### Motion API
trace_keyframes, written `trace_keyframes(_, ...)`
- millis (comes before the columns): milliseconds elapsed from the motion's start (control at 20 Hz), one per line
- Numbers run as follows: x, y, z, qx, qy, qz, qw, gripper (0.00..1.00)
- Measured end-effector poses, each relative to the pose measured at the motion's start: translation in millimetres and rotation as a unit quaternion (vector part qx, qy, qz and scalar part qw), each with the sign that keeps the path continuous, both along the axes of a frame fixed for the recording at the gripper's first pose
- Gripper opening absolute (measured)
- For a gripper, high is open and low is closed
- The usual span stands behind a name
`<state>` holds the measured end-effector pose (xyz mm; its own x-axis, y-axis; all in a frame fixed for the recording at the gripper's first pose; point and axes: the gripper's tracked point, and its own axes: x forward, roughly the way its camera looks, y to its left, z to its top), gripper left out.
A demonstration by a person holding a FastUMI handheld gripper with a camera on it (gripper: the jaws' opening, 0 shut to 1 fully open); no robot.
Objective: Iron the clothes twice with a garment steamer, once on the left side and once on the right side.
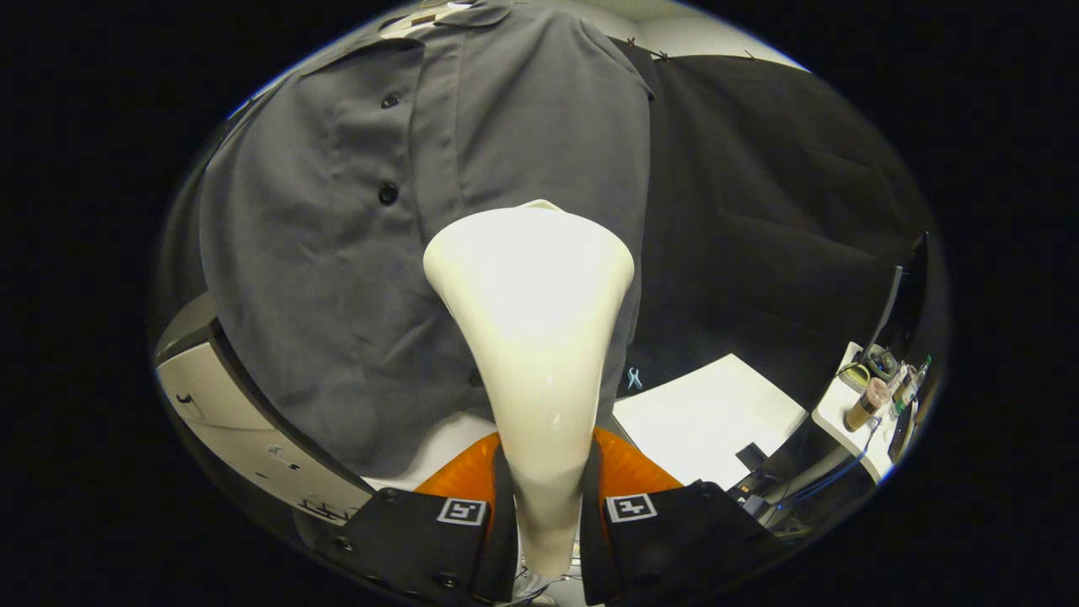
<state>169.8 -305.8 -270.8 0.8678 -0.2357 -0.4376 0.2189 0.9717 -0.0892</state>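
— What is your gripper [539,506] doing?

— My two black fingers [438,531] pinch the neck of one white garment steamer [531,337], one finger on each side. Its wide head rises through the centre of the frame.

— And the clothes?

— One grey shirt [337,253] hangs in the upper left and centre, just beyond the steamer head, which sits over the shirt's right part. I count three dark buttons [388,193] down its placket.

— Anything else?

— One white table [716,413] at lower right, and a side surface with a brown cup [868,405] at far right.
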Motion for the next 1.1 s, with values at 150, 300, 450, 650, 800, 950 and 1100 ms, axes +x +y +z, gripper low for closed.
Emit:
trace_keyframes(150, -9.7, 22.8, 33.2, -0.009, -0.022, -0.003, 1.0, 0.38)
trace_keyframes(300, -17.2, 52.8, 66.3, -0.005, -0.055, 0.001, 0.998, 0.38)
trace_keyframes(450, -31.2, 81.3, 104.8, -0.008, -0.087, 0.008, 0.996, 0.37)
trace_keyframes(650, -56.3, 110.1, 151.6, -0.025, -0.131, 0.023, 0.991, 0.38)
trace_keyframes(800, -78.9, 130.3, 180.1, -0.024, -0.153, 0.038, 0.987, 0.37)
trace_keyframes(950, -110.0, 148.2, 198.4, -0.046, -0.166, 0.047, 0.984, 0.37)
trace_keyframes(1100, -122.9, 144.1, 210.9, -0.044, -0.17, 0.03, 0.984, 0.37)
